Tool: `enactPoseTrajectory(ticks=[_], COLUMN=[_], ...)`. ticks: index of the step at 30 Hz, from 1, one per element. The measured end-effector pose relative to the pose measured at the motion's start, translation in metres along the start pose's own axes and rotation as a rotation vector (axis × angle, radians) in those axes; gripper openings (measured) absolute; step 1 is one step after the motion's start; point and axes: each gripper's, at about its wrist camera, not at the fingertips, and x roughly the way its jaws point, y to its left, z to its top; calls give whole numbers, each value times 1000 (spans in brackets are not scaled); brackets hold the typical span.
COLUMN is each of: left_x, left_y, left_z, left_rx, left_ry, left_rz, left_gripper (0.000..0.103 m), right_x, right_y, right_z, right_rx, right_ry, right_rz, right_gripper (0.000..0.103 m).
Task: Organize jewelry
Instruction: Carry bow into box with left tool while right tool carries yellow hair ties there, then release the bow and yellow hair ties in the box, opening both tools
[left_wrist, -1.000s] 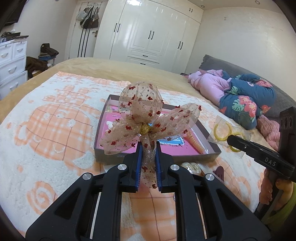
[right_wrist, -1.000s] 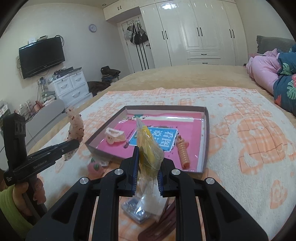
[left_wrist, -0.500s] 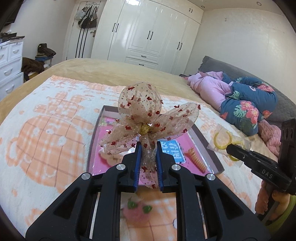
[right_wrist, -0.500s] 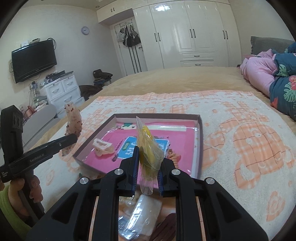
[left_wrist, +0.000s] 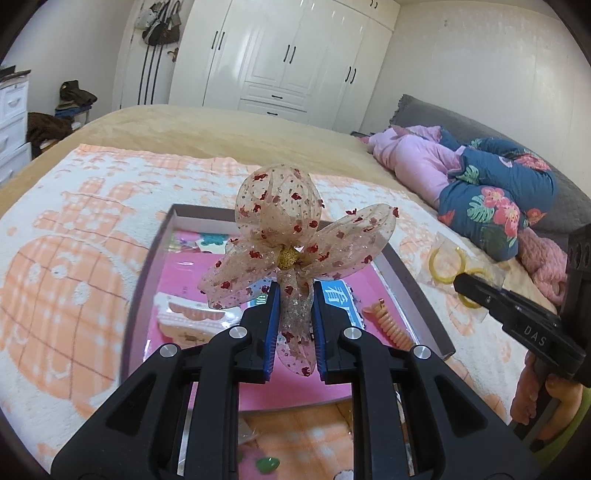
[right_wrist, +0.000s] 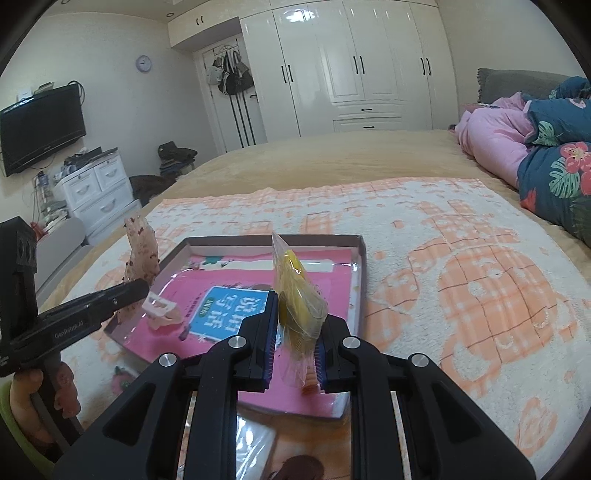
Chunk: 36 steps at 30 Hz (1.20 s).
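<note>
While I hold one gripper in each hand above a bed, both are clamped on small things over a shallow box.

Left gripper: its blue-padded fingers are closed on the tail of a sheer beige bow dotted with red, with a gold bead at its knot. The bow stands upright above the fingertips, its loops spreading left, up and right. Directly beyond and below this gripper lies the box, grey-walled with a pink floor. Inside it, just left of the fingers, rests a pale hair clip; just right of them lies an orange spiral tie. A blue label with white characters sits between.

Right gripper: its fingers are closed on a clear bag holding yellow rings. The bag stands upright between the pads. The box lies just ahead and below this gripper too, with the clip to the left of the fingers.

From the left camera, the right gripper enters from the right, its bag near the box's right wall. From the right camera, the left gripper enters from the left, its bow edge-on beside the box's left wall.

Under the box is an orange-and-white blanket. Far ahead stand white wardrobes. A heap of pink and floral bedding lies to the right.
</note>
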Motion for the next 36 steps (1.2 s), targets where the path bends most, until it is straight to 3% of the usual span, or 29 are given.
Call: enactPoseTrajectory(ticks=[11, 26, 29, 30, 36], left_x=[31, 33, 28, 26, 14], left_y=[0, -1, -1, -1, -2], left_z=[-8, -16, -17, -17, -17], left_rx=[10, 17, 16, 15, 9], left_ry=[81, 103, 94, 89, 73], left_rz=[7, 19, 17, 19, 23], left_gripper=[10, 30, 35, 37, 48], right_x=[38, 65, 62, 60, 45], right_y=[-11, -8, -10, -10, -6], right_z=[-1, -12, -12, -13, -16], right_rx=[7, -16, -6, -3, -7], right_ry=[53, 101, 96, 93, 70], right_rz=[-56, -96, -91, -88, -67], right_gripper=[17, 18, 29, 36, 48])
